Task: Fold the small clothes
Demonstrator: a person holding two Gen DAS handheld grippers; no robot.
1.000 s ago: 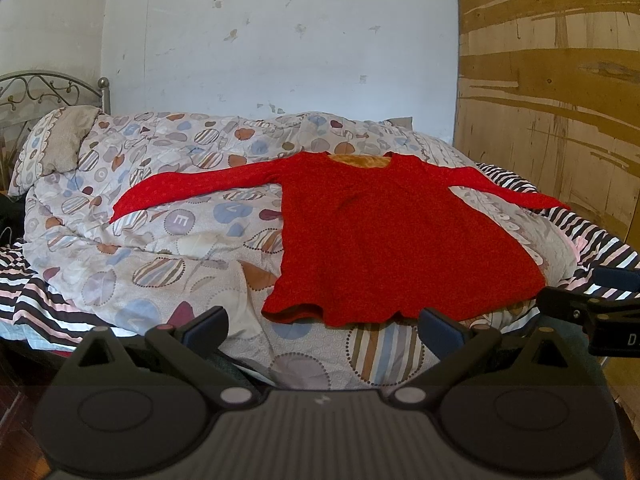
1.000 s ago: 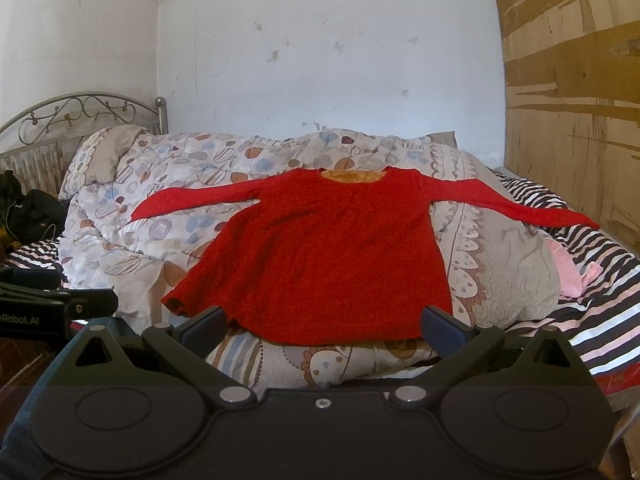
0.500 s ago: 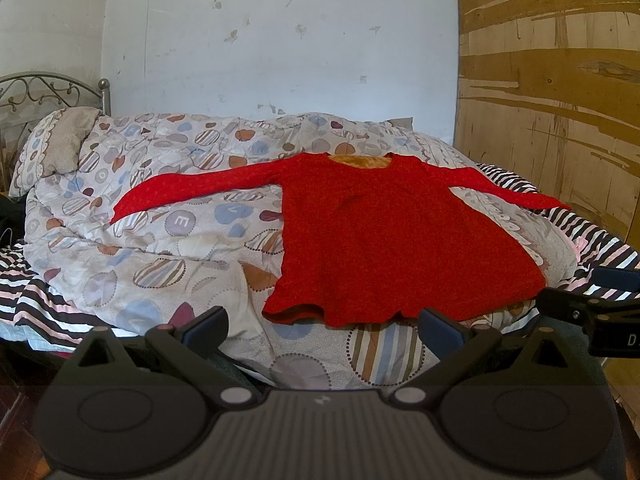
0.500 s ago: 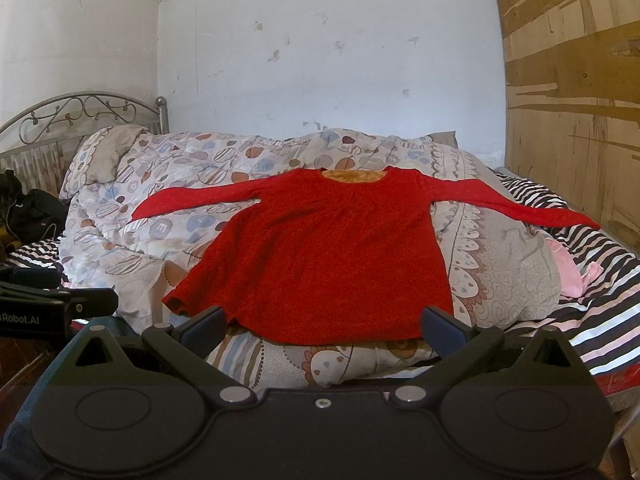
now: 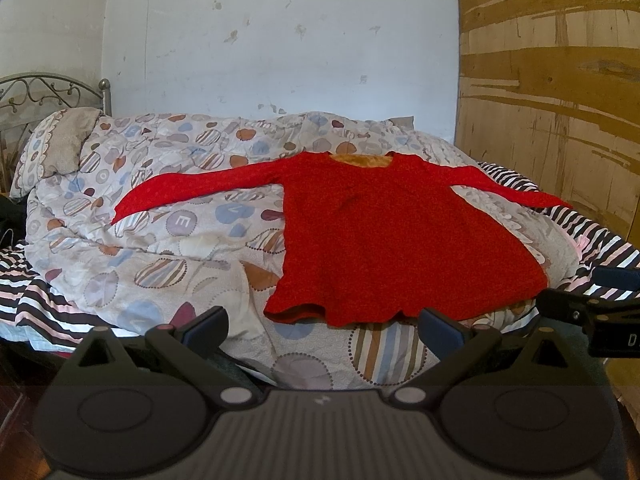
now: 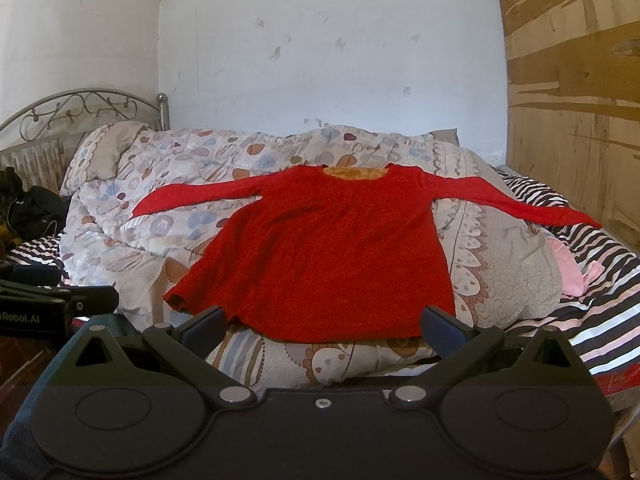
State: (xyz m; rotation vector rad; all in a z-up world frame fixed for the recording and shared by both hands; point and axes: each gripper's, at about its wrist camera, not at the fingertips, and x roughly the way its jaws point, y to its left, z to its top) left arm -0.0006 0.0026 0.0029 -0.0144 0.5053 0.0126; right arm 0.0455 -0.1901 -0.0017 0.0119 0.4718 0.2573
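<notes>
red top (image 5: 400, 240) flat on the bed (image 5: 180, 248), sleeves out, left tool (image 5: 324, 326) and right tool (image 6: 324, 324) both wide open, nothing in them

A red top (image 5: 400, 236) lies flat, sleeves spread, on a patterned quilt (image 5: 168, 240), seemingly unfolded.

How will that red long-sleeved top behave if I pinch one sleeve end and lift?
The red top lies flat, following the bumps of the quilt, so it is probably limp and will drape rather than hold shape. The spread sleeves will likely trail and drag. It looks thin, so probably light; both open grippers should manage.
</notes>
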